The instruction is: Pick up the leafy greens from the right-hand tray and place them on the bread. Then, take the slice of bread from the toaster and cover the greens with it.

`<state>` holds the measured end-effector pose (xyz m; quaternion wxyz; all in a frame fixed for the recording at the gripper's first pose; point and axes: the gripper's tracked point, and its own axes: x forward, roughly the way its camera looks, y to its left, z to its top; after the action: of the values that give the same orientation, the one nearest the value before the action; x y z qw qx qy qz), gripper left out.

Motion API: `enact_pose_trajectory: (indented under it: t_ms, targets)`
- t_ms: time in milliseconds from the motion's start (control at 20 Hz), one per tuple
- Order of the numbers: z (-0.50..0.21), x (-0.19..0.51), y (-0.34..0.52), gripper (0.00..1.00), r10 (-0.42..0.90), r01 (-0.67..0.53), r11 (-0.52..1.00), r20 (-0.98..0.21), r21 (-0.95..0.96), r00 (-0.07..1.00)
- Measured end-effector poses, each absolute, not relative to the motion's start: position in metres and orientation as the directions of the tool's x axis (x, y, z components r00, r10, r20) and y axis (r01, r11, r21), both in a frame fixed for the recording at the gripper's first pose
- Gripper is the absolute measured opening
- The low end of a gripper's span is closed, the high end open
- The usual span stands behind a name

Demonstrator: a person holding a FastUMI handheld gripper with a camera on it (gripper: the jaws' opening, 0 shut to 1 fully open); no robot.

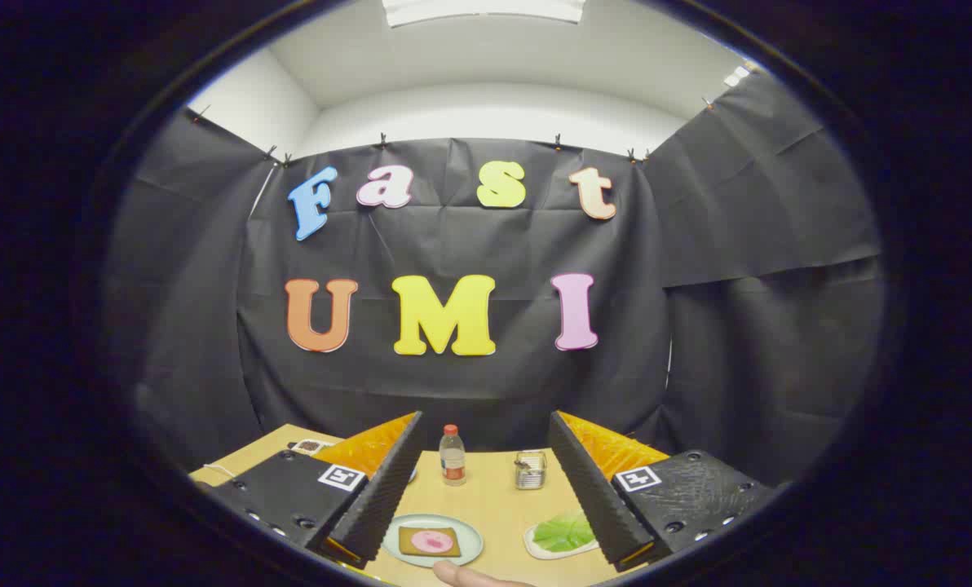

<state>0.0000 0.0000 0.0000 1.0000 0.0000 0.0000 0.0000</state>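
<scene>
Leafy greens [563, 531] just inside the gripper's [486, 497] right finger (fingers wide apart)

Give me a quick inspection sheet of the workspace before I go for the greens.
Surface: light wooden table, lit evenly.
Job's things: bread with a pink slice on it, on a pale plate between the fingers; leafy greens on a white tray beside the right finger; toaster beyond.
Clutter: bottle with red cap, upright, left of the toaster.
Grippers: gripper open, holding nothing, above the table.
Cables: thin white cord at the table's left edge.
Surroundings: black cloth wall; a fingertip near the plate.
</scene>
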Motion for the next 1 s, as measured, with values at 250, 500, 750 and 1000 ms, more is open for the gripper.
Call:
enact_pose_trajectory:
  t_ms: [250, 500, 750, 1000]
  targets:
    - [-0.01, 0.016, -0.026, 0.95, 0.017, -0.019, 0.999, -0.042, -0.032, 0.999]
    - [-0.014, 0.034, -0.05, 0.95, 0.032, -0.033, 0.999, -0.037, -0.016, 0.999]
    - [-0.034, 0.057, -0.061, 0.95, 0.053, -0.054, 0.998, -0.061, -0.017, 0.997]
    - [-0.117, 0.098, -0.086, 0.95, 0.062, -0.071, 0.997, -0.218, -0.031, 0.974]
